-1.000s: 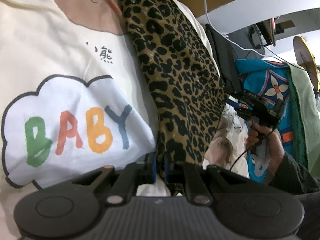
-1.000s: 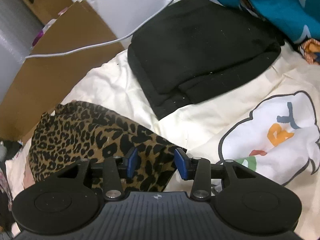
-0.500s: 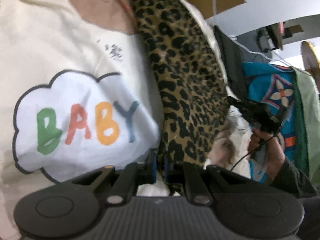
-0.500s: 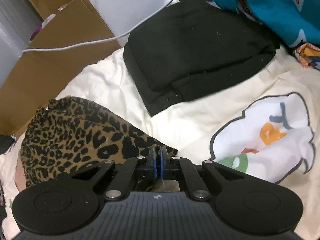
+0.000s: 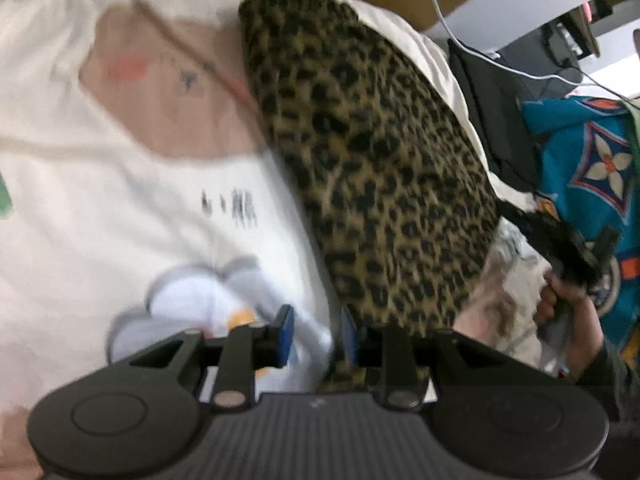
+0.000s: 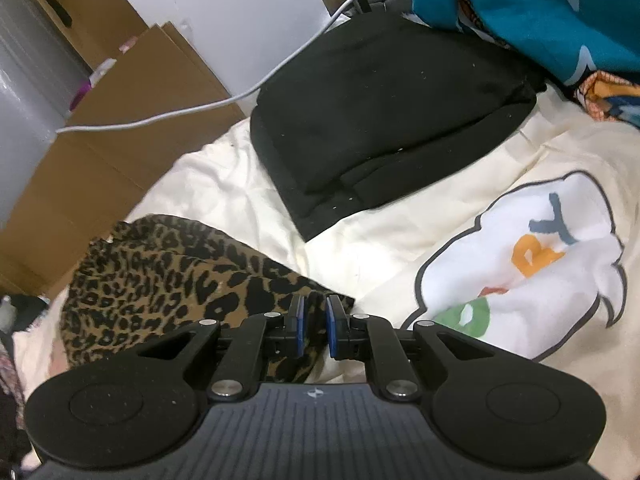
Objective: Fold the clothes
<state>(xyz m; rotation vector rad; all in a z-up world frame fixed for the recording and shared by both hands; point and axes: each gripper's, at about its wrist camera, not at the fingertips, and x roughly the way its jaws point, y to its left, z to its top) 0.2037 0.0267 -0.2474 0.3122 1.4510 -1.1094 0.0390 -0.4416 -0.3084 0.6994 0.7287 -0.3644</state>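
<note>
The left claw (image 5: 316,336) is opening, its blue pads apart over the seam where the leopard-print garment (image 5: 380,168) meets the cream bedcover (image 5: 120,200); the right pad's tip is hidden against the leopard cloth, so contact there cannot be judged, and the left pad stands clear. This view is smeared by blur: the small dark lettering on the cover is unreadable, and the cloud print near the claw is partly hidden behind the fingers. The claw tilts steeply down at the bed.

The right claw (image 6: 313,322) is also opening, with a narrow gap between its pads; the near corner of the leopard-print garment lies below and between them, though whether cloth is still pinched cannot be told. It slants down at a gentler angle. At the right edge of the left view, the person's hand (image 5: 568,304) grips this tool's handle, sleeve cut off by the frame.

Farther off lies a folded black garment (image 6: 392,120), a white cable (image 6: 224,100) trailing over cardboard (image 6: 120,152) to the far left, and a teal patterned cloth (image 6: 540,12) at far right, cropped
</note>
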